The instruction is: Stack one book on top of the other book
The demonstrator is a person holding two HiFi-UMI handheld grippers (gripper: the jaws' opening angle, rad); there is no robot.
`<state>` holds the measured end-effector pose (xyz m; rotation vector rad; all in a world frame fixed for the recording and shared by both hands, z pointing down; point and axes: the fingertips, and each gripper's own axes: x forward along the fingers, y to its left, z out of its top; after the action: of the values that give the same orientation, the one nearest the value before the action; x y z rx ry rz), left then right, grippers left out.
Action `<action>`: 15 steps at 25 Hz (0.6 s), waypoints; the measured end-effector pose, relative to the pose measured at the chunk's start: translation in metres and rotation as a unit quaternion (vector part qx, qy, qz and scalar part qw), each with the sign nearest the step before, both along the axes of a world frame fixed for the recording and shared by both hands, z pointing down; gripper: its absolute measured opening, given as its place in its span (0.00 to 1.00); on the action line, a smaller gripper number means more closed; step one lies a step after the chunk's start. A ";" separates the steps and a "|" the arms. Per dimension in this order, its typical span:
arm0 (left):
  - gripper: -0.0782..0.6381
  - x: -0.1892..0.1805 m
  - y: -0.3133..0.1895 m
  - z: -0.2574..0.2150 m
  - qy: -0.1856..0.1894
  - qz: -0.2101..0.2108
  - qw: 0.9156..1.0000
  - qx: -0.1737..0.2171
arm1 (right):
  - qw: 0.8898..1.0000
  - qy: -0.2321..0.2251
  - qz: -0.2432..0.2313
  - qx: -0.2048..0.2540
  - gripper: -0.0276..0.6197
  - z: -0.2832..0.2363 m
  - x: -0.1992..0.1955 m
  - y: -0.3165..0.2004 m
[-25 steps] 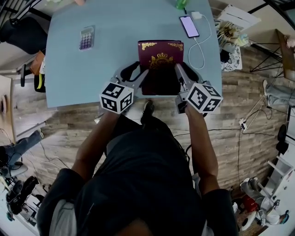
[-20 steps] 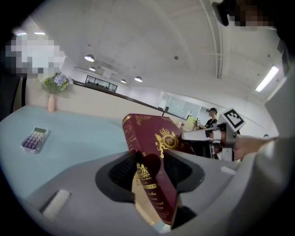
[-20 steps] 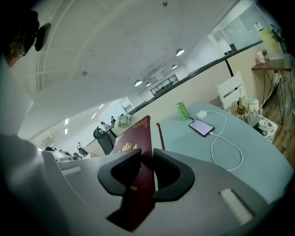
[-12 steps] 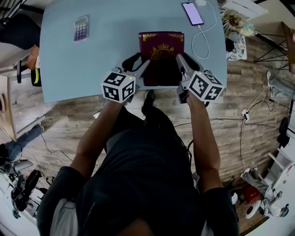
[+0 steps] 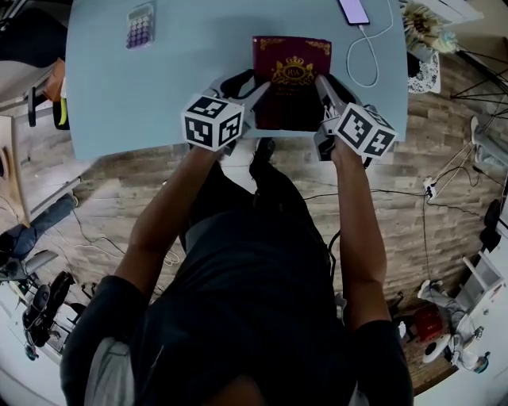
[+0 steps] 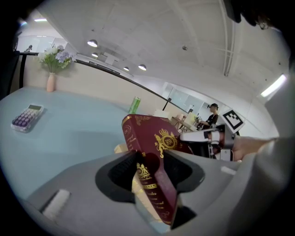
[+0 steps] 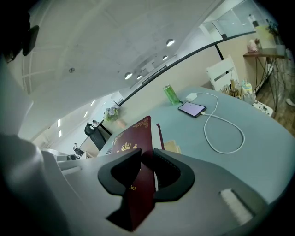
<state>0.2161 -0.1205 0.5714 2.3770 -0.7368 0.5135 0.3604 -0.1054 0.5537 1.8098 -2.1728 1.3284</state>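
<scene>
A maroon book (image 5: 290,79) with a gold crest lies near the front edge of the light blue table (image 5: 159,87). My left gripper (image 5: 252,97) is shut on its left, spine side, and my right gripper (image 5: 322,84) is shut on its right side. In the left gripper view the book (image 6: 154,152) stands tilted between the jaws of the left gripper (image 6: 150,166). Its cover (image 7: 133,147) passes between the jaws of the right gripper (image 7: 146,163). Cream page edges (image 7: 173,146) and a thin maroon strip show just behind it. Whether they belong to a second book I cannot tell.
A calculator (image 5: 140,24) lies at the table's far left. A phone (image 5: 354,11) with a looping white cable (image 5: 373,55) lies at the far right. A green bottle (image 7: 171,95) and a vase of flowers (image 6: 50,82) stand further back. Wooden floor lies beyond the table's front edge.
Both grips are as before. The whole scene has slid upward in the head view, and the book keeps about the same place relative to the phone.
</scene>
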 end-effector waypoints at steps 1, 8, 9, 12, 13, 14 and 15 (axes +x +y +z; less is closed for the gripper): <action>0.42 0.000 -0.001 0.003 -0.002 0.003 1.000 -0.003 | 1.000 -0.006 0.001 -0.003 0.17 0.004 0.000 -0.001; 0.42 0.003 -0.007 0.020 -0.014 0.030 0.999 -0.022 | 0.999 -0.025 0.009 -0.018 0.17 0.026 0.000 -0.008; 0.42 0.002 -0.007 0.022 -0.017 0.033 0.999 -0.024 | 0.999 -0.024 0.009 -0.020 0.17 0.028 -0.001 -0.009; 0.42 0.002 -0.006 0.028 -0.023 0.041 0.998 -0.030 | 1.000 -0.016 0.009 -0.024 0.17 0.033 0.000 -0.010; 0.42 0.003 -0.006 0.031 -0.025 0.044 0.998 -0.032 | 1.000 -0.012 0.008 -0.025 0.17 0.035 0.000 -0.010; 0.42 0.004 -0.006 0.034 -0.027 0.046 0.998 -0.035 | 1.000 -0.007 0.008 -0.026 0.17 0.037 0.001 -0.011; 0.42 0.004 -0.007 0.037 -0.027 0.048 0.998 -0.039 | 1.000 -0.004 0.007 -0.027 0.17 0.039 0.001 -0.012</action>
<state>0.2202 -0.1273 0.6083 2.3431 -0.6160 0.6371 0.3617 -0.1172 0.5931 1.8069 -2.1105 1.3840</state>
